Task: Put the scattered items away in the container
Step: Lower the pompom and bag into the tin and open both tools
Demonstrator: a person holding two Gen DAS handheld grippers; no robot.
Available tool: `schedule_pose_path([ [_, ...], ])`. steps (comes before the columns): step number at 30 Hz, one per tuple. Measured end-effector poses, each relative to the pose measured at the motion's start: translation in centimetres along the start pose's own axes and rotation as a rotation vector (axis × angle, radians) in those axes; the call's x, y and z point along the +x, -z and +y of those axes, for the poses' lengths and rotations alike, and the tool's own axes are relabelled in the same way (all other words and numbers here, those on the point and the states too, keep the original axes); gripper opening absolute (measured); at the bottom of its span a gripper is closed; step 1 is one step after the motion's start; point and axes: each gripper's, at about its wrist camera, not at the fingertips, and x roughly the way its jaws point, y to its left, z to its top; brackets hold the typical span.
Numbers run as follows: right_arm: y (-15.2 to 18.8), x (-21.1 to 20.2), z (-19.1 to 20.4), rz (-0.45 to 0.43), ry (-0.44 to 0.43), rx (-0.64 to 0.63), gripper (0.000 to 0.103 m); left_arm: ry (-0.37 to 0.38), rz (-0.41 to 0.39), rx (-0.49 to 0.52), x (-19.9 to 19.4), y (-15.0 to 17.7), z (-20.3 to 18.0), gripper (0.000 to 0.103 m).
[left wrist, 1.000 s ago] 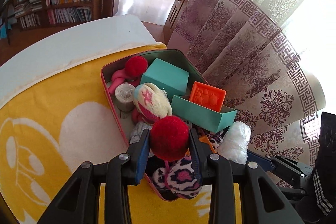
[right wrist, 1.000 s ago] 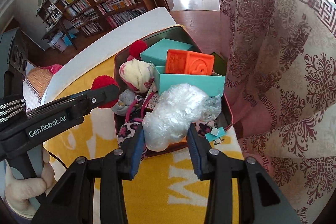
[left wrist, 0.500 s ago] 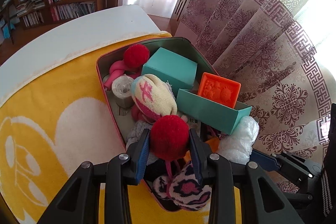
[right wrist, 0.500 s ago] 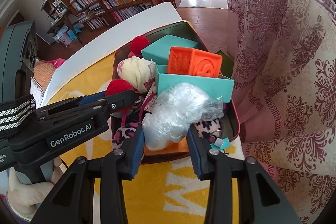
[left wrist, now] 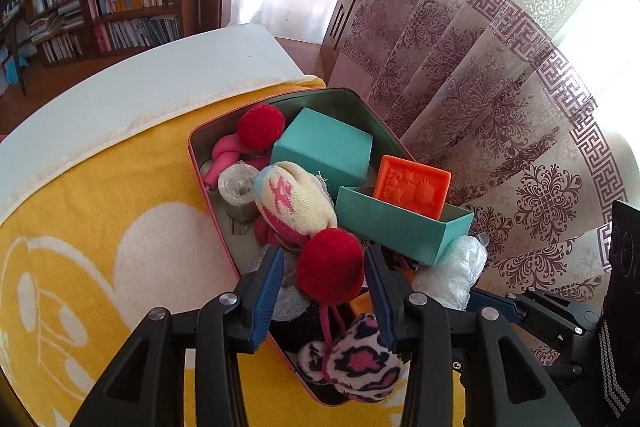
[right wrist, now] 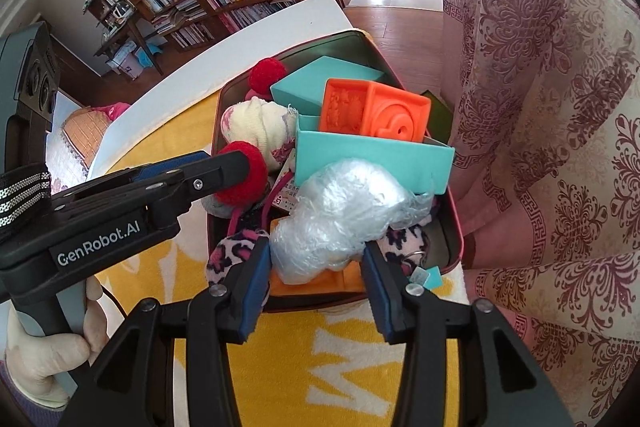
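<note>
As its jaws open, left hand-held gripper (left wrist: 325, 281) flanking red pompom (left wrist: 330, 266), over tin (left wrist: 208, 187).

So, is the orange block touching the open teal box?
Touching. The right wrist view shows the orange block standing inside the open teal box, with its lower part sunk behind the box's front wall, so the box supports it.
</note>
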Motion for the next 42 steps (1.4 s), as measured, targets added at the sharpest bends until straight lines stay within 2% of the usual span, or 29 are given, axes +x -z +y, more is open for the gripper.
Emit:
schedule_pose_path([
  [4, 0.1, -0.6, 0.3, -0.009, 0.003, -0.004, 0.069, -0.015, -0.012, -0.002, -0.8, -0.1, -0.1, 0.044],
  [6, 0.1, -0.8, 0.5, -0.011, 0.009, -0.013, 0.072, -0.033, -0.028, -0.010, -1.4, -0.1, -0.1, 0.061],
  [7, 0.2, -0.9, 0.6, -0.012, 0.013, -0.015, 0.073, -0.048, -0.044, -0.013, -1.8, -0.1, -0.1, 0.075],
  [8, 0.3, -1.0, 0.6, -0.013, 0.015, -0.016, 0.073, -0.062, -0.063, -0.014, -2.1, -0.1, 0.0, 0.078],
  [21, 1.1, -2.2, 0.1, -0.014, 0.021, 0.010, 0.073, -0.103, -0.099, -0.053, -5.1, 0.4, 0.7, 0.079],
  [23, 1.3, -2.5, -0.5, -0.014, 0.005, 0.032, 0.073, -0.109, -0.102, -0.055, -5.5, 0.6, 0.7, 0.087],
  [28, 1.7, -3.3, -1.4, -0.022, 0.008, 0.072, 0.073, -0.140, -0.118, -0.044, -6.4, 1.1, 0.5, 0.088],
  [32, 1.7, -3.8, -0.6, -0.039, 0.009, 0.046, 0.073, -0.151, -0.119, -0.070, -6.9, 1.4, 0.5, 0.088],
  [34, 1.8, -3.9, 0.2, -0.045, 0.016, 0.015, 0.073, -0.154, -0.116, -0.105, -7.2, 1.6, 0.9, 0.095],
  [35, 1.8, -4.0, 0.5, -0.045, 0.017, 0.003, 0.073, -0.152, -0.116, -0.122, -7.4, 1.7, 1.0, 0.103],
  [37, 2.0, -3.9, 1.0, -0.043, 0.010, -0.010, 0.073, -0.158, -0.134, -0.142, -8.0, 1.8, 1.3, 0.103],
  [40, 2.1, -3.9, 1.5, -0.041, 0.003, -0.017, 0.073, -0.222, -0.157, -0.134, -9.1, 1.9, 1.1, 0.103],
  [42, 2.2, -3.9, 1.8, -0.044, -0.001, -0.021, 0.073, -0.294, -0.168, -0.134, -9.9, 1.9, 1.0, 0.103],
])
